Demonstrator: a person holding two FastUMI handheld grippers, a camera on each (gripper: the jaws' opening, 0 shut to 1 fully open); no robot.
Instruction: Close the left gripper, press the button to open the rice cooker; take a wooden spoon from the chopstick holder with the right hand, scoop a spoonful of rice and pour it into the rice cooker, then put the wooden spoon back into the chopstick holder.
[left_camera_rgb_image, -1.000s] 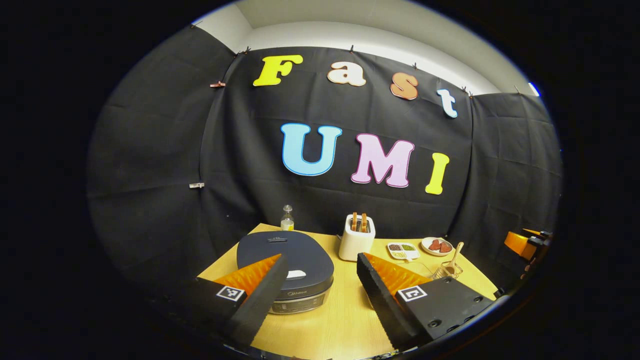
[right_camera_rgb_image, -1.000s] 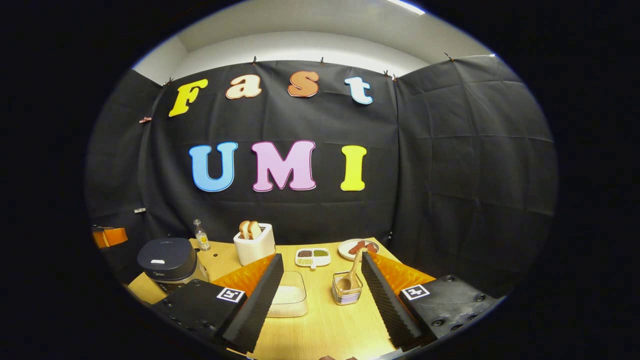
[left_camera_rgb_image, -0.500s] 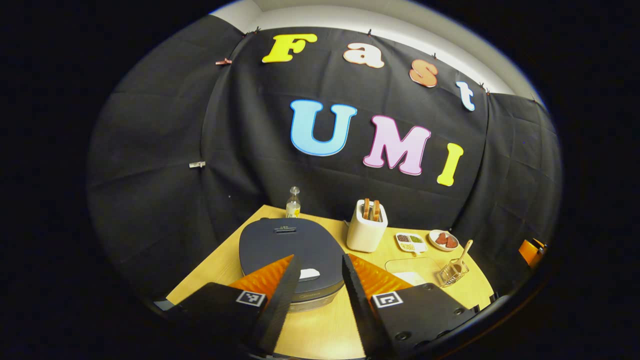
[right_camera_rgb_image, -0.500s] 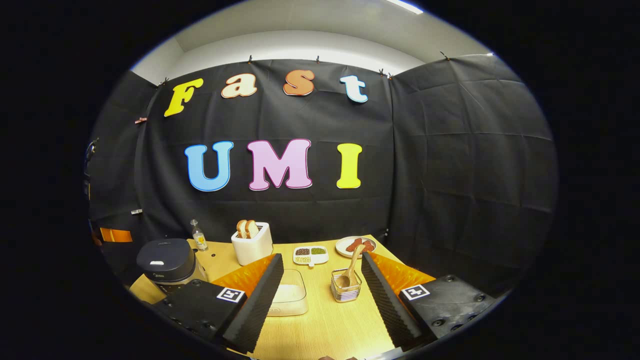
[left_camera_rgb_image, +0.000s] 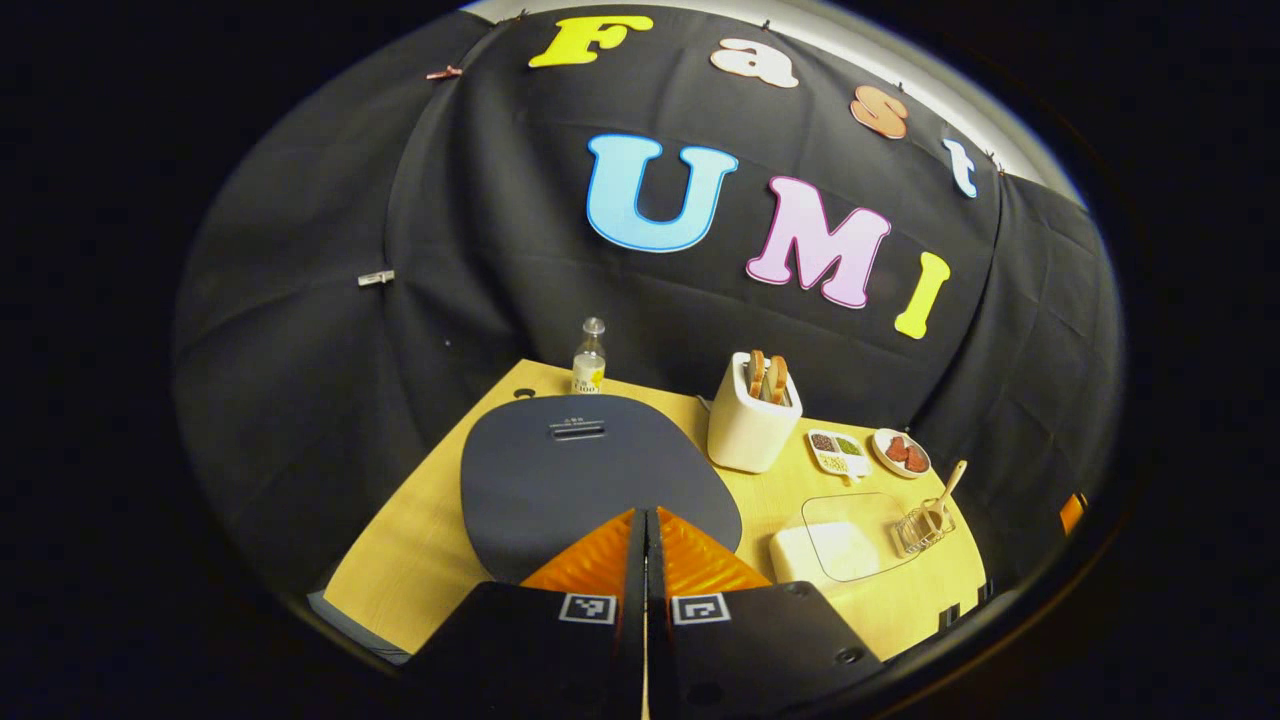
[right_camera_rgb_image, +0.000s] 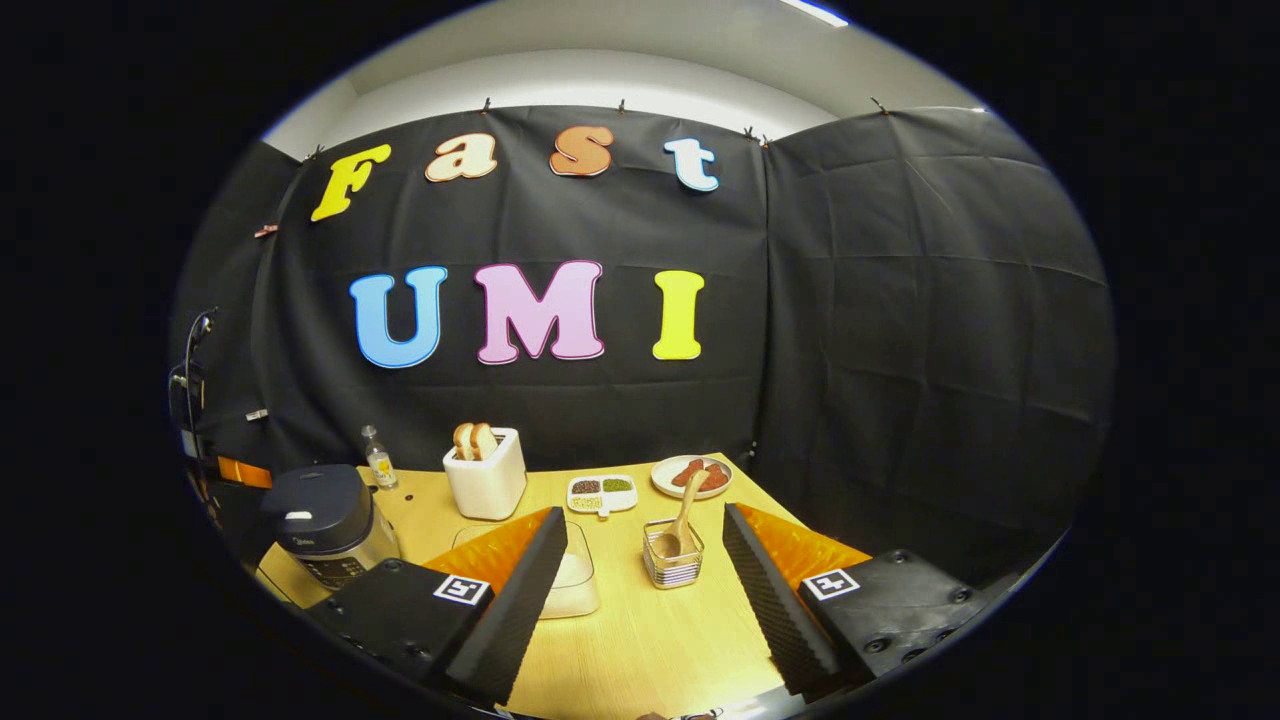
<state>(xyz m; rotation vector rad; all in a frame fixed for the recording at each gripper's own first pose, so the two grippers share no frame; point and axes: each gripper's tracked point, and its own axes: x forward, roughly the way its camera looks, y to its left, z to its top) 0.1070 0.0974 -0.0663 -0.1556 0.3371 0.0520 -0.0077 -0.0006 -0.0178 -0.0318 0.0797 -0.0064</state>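
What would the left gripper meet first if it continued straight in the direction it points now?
Most likely the dark lid of the rice cooker: the shut left gripper points right at its near edge. The button is hidden behind the fingers, so contact cannot be told.

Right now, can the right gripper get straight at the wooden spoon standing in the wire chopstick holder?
Probably yes. The right gripper is open, and the wooden spoon stands in the wire chopstick holder right ahead between its fingers, handle leaning up free, with bare tabletop in between.
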